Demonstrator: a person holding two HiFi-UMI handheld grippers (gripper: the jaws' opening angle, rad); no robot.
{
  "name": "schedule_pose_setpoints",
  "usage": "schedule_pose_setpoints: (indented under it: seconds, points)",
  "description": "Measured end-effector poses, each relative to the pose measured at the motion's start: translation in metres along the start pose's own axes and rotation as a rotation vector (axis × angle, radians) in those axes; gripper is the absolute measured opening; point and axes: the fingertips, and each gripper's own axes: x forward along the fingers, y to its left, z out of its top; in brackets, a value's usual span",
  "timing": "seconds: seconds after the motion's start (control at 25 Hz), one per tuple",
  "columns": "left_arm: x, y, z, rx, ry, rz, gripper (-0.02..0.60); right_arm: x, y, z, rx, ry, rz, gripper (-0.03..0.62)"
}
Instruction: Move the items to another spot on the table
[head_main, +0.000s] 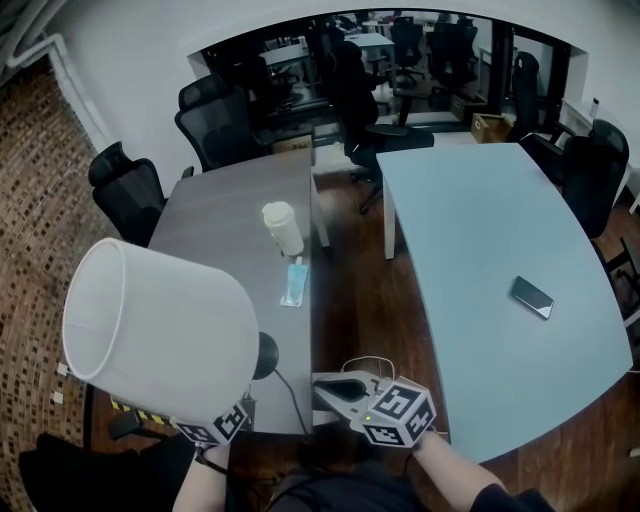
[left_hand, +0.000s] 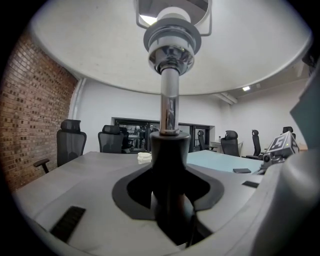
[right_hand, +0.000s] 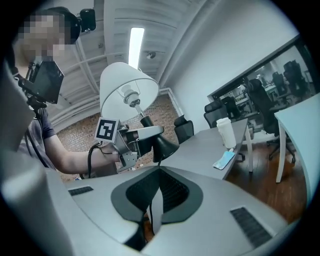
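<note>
One lidded cup (head_main: 283, 228), contents unseen; left gripper (left_hand: 170, 200) jaws tight on lamp (head_main: 150, 330) stem, right gripper (right_hand: 155, 210) jaws together.

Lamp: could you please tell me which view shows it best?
The right gripper view: the whole lamp, shade to base, shows side-on in the left gripper. The head view shows mostly its shade; the left gripper view only its stem and the shade's underside.

chairs: two black office chairs (head_main: 215, 125) at the far end, another one (head_main: 125, 190) off to the left
wall: brick (head_main: 30, 200) all down the left side
floor: dark wood planks (head_main: 355, 270)
box: cardboard one (head_main: 490, 127), on the floor far back right
back room: behind glass (head_main: 300, 60), more black chairs in there
</note>
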Motion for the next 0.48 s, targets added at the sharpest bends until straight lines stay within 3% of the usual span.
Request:
schedule_pose_setpoints:
  seconds: [0.48]
  points:
    - [0.052, 0.005, 0.002, 0.028, -0.006, -0.046, 0.155, -0.011, -0.034, 0.012, 0.004, -0.048, -0.103, 0.009]
